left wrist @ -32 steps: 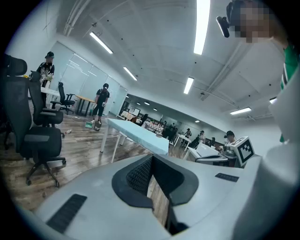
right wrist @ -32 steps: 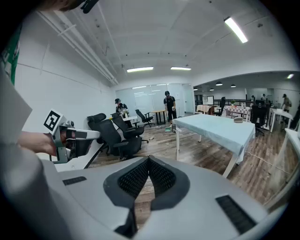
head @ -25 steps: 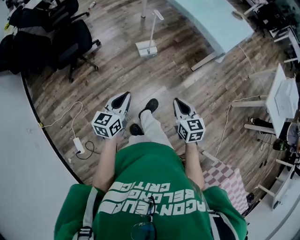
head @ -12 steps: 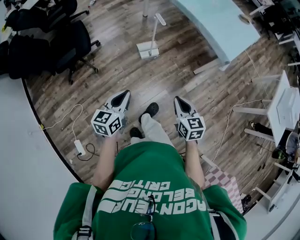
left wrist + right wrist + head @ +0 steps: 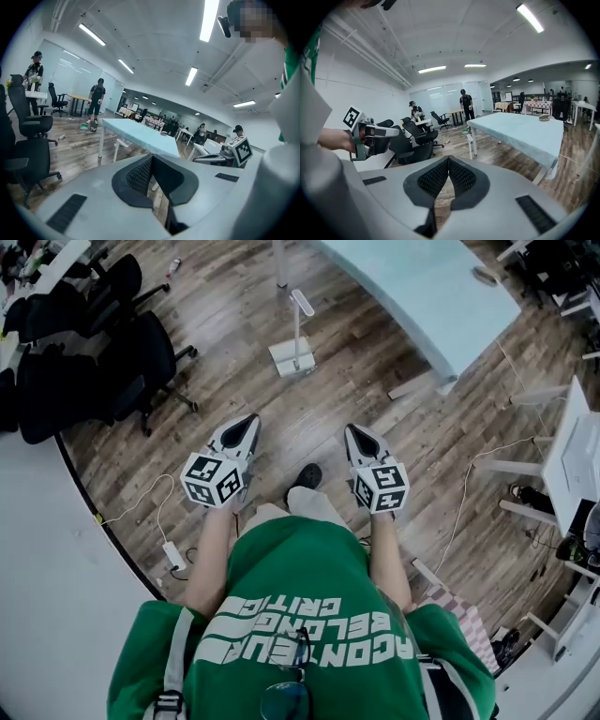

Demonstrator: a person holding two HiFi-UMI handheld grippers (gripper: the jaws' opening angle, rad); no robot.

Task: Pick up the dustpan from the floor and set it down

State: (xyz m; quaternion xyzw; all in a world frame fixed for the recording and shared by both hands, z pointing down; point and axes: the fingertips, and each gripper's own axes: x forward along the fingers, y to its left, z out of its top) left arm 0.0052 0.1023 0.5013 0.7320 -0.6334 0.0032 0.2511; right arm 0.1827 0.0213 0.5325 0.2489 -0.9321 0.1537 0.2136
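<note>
Grey-white left gripper point(image 5: 247, 422) and right gripper point(image 5: 355, 431), both clenched empty, now nearer the white long-handled dustpan point(image 5: 292, 354) on the brown wood floor point(image 5: 217, 352); pickup pending.

- A person in a green shirt point(image 5: 300, 615) stands on a wooden floor point(image 5: 356, 381).
- The left gripper point(image 5: 249, 420) and right gripper point(image 5: 352, 430) point forward, with a black shoe point(image 5: 306, 474) between them.
- A pale blue table point(image 5: 422, 287) stands ahead, and black chairs point(image 5: 94, 362) stand to the left.

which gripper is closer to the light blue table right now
Right. The long light blue table stands ahead of the right gripper, slightly to its right; the left gripper is farther off, beyond the person's leg.
</note>
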